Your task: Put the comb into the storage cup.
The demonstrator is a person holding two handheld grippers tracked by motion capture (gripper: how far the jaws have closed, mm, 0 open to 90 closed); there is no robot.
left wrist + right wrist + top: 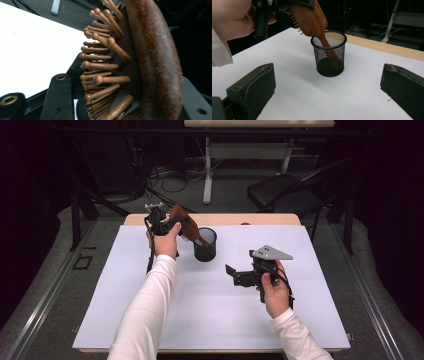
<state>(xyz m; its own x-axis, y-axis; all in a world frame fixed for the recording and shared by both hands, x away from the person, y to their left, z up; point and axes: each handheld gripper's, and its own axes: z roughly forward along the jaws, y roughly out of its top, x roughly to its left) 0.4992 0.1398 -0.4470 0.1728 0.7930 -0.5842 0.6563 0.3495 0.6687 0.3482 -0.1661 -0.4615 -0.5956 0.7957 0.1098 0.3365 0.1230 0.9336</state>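
The table (pixel 210 320) is viewed from above and in front by the high view, the hairbrush (pixel 150 62) is seen at very close range along the left gripper's jaws, and the mesh cup (pixel 329 53) is shared by the low, near right gripper view and the high view.

No readable text, label, brand, number or sign on anything in view.

On my worktop (pixel 150 320) I count one wooden hairbrush (pixel 186 226), one black mesh cup (pixel 205 251), and two tongs, left tongs (pixel 167 222) and right tongs (pixel 231 272).
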